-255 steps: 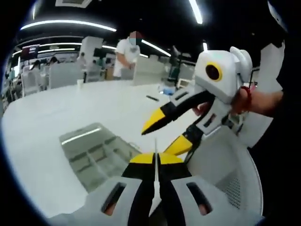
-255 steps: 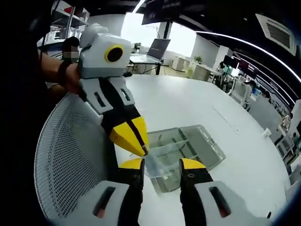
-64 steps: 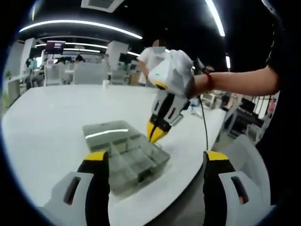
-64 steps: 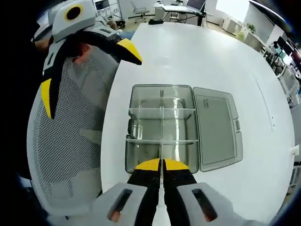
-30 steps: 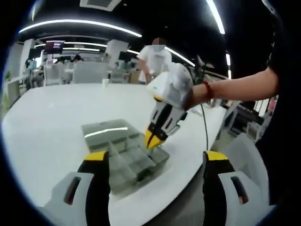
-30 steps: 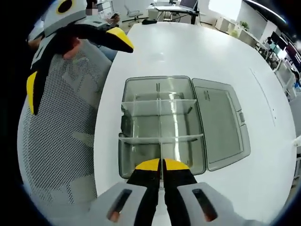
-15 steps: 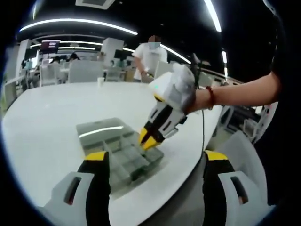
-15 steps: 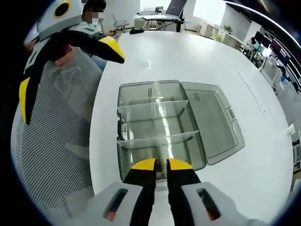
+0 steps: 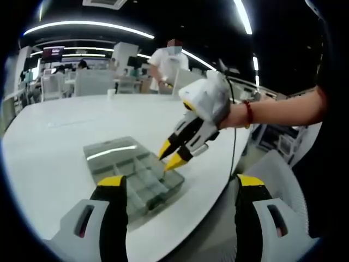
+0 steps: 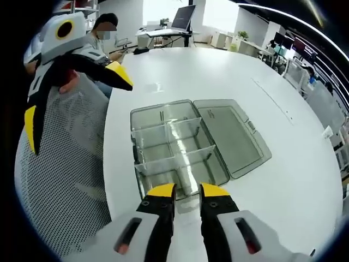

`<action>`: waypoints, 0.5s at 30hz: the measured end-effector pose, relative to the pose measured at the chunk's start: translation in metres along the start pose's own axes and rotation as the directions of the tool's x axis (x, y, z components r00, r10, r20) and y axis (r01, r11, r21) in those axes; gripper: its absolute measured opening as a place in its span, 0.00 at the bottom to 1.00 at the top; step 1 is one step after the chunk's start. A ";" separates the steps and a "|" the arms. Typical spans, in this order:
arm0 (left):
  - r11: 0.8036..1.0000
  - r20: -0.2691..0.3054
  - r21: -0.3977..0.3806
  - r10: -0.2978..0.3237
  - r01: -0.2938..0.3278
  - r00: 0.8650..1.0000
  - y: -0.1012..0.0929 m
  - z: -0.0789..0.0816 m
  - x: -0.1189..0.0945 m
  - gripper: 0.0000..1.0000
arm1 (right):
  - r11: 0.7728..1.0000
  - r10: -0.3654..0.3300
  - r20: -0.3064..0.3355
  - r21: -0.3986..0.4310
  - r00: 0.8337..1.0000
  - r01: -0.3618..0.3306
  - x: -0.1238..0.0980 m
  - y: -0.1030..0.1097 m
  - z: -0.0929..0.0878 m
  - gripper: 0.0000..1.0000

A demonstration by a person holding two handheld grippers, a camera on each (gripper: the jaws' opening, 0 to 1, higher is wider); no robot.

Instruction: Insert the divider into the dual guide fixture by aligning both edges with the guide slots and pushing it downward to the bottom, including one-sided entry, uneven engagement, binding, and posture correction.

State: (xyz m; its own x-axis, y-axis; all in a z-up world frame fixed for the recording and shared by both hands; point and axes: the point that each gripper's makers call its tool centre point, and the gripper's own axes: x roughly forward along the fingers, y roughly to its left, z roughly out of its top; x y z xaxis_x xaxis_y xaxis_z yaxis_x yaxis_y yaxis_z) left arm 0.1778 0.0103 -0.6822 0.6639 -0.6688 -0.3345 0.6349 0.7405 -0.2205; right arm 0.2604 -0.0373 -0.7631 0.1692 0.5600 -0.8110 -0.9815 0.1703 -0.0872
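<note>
two sets of tongs, neither pinching anything: my right tongs (image 10: pixel 188 192) are parted a little with only a bare gap between the yellow tips, hanging just over the near wall of the clear box (image 10: pixel 134 143), and my left tongs (image 9: pixel 180 183) are spread wide, held back off the edge of the desk (image 10: pixel 283 180) above a mesh chair (image 10: pixel 60 180). the divider (image 10: pixel 190 173) looks to stand upright in the near part of the box, running away from me toward the closer cross wall; clear on clear, i cannot tell whether both edges sit fully down in their slots. i judge it light, thin, stiff plastic, slick and likely to flex or bind if pushed at one end, so i would take it at the middle of its top edge. the box holds only clear partitions, two cross walls and a centre wall that cut it into small cells, nothing loose in them. its lid (image 10: pixel 229 134) lies open flat on the desk beside it.
</note>
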 end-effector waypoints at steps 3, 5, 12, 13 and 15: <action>1.000 0.000 0.001 0.000 0.000 1.000 -0.001 0.001 -0.001 0.79 | 1.000 -0.031 0.017 0.003 0.999 0.031 -0.007 0.000 -0.001 0.16; 1.000 0.000 -0.001 -0.003 0.003 1.000 -0.002 0.001 -0.001 0.79 | 0.999 -0.043 0.027 0.009 0.999 0.043 -0.009 -0.001 -0.001 0.17; 0.999 -0.009 0.014 -0.040 0.040 0.999 -0.006 -0.001 0.001 0.79 | 0.980 -0.140 0.085 0.156 0.987 0.125 -0.023 -0.011 -0.009 0.23; 0.999 -0.004 0.016 -0.043 0.043 0.999 -0.006 0.000 0.000 0.79 | 0.978 -0.139 0.086 0.170 0.987 0.123 -0.025 -0.011 -0.011 0.24; 0.999 0.000 0.012 -0.045 0.045 0.999 -0.006 0.001 0.000 0.79 | 0.972 -0.152 0.084 0.193 0.985 0.133 -0.028 -0.012 -0.017 0.25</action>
State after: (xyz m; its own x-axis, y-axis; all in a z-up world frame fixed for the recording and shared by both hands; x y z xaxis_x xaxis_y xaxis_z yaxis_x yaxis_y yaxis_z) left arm 0.1743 0.0061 -0.6802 0.6348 -0.7014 -0.3242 0.6686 0.7089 -0.2246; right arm 0.2657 -0.0689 -0.7496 0.3229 0.5935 -0.7372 -0.9144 0.3965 -0.0814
